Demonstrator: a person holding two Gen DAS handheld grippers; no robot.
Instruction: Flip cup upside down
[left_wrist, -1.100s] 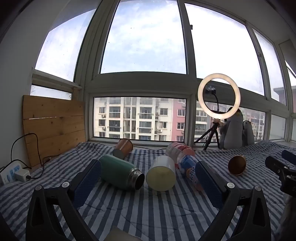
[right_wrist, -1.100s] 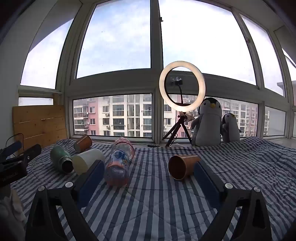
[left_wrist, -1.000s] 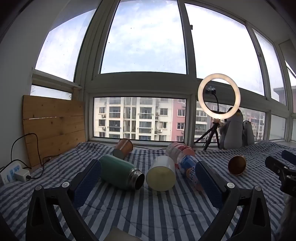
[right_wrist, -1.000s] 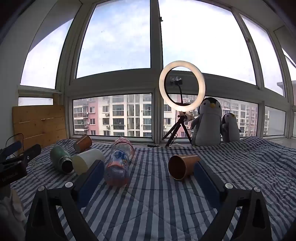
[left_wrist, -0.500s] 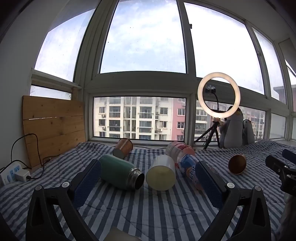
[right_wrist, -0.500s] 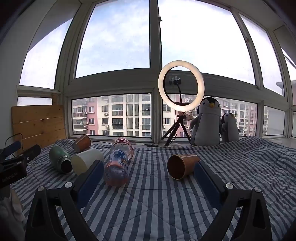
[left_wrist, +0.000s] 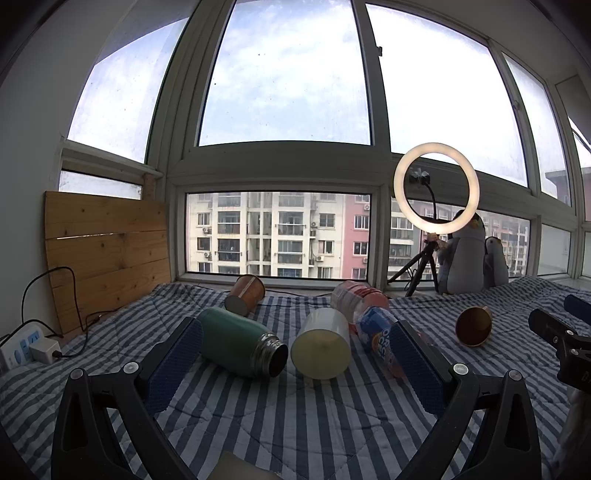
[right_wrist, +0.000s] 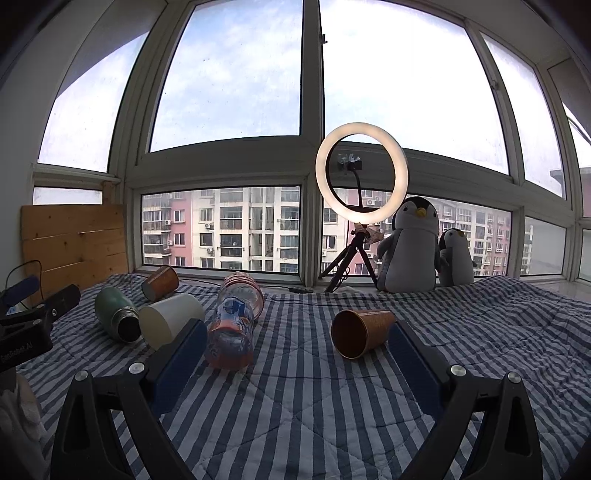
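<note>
the blue-padded fingers (right_wrist: 177, 354) of the right gripper (right_wrist: 295, 354) stand wide apart with nothing between them, low over the blue-and-white striped quilt (right_wrist: 295, 413). the left gripper (left_wrist: 295, 354) is the same: its blue pads (left_wrist: 173, 358) are spread and empty.

just past the right gripper's far finger lies the brown paper cup with a tapered body (right_wrist: 360, 332), on its side, mouth turned toward the camera and a little left. that looks like the cup to be flipped, though which of several cups the task means is a judgement. in front of the left gripper lie a dark green metal flask with an open steel mouth (left_wrist: 240, 341) and a cream cylindrical cup (left_wrist: 321, 343), both on their sides, near each other. beside the cream cup is a clear plastic bottle with a blue and orange label (left_wrist: 373, 325). farther back a second brown paper cup (left_wrist: 245, 293) rests tilted near the window sill. beyond stand a lit white ring light on a black tripod (right_wrist: 362, 173) and a grey plush penguin (right_wrist: 412, 247).

the step in hand seems to be the approach; no cup is touched yet. next the right gripper would need to shift right and forward so the cup's wall sits between the pads, close gently since paper crushes, then lift and rotate until the mouth faces down.
</note>
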